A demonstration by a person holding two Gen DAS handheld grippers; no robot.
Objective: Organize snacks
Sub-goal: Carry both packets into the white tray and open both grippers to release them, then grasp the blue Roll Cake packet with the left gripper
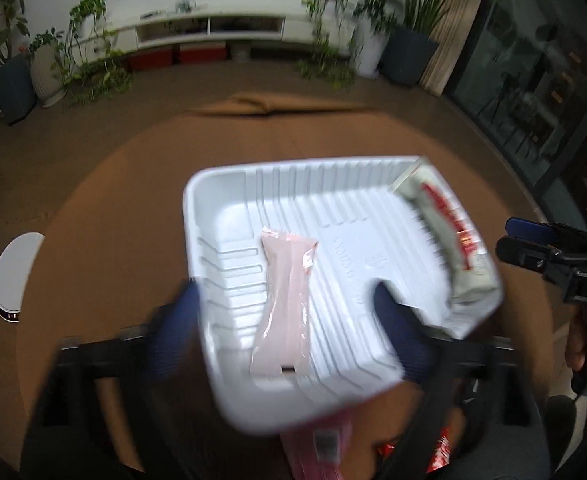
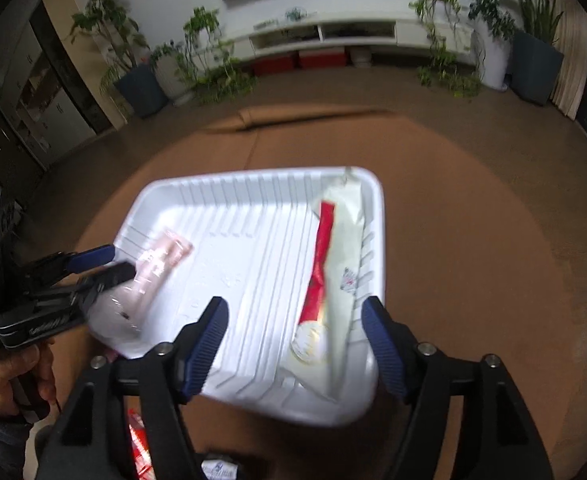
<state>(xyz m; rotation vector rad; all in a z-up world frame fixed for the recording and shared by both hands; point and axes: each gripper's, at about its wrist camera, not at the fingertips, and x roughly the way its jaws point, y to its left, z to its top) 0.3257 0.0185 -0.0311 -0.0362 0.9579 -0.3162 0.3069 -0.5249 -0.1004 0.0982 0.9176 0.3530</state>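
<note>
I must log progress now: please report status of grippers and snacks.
Left gripper open, right gripper open. Pink packet and white-red packet in white tray. Nothing blocking.

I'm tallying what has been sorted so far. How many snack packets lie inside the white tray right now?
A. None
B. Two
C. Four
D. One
B: the white tray holds a pink packet near one side and a white-and-red packet along the opposite wall, and nothing else lies on its ribbed floor.
</note>
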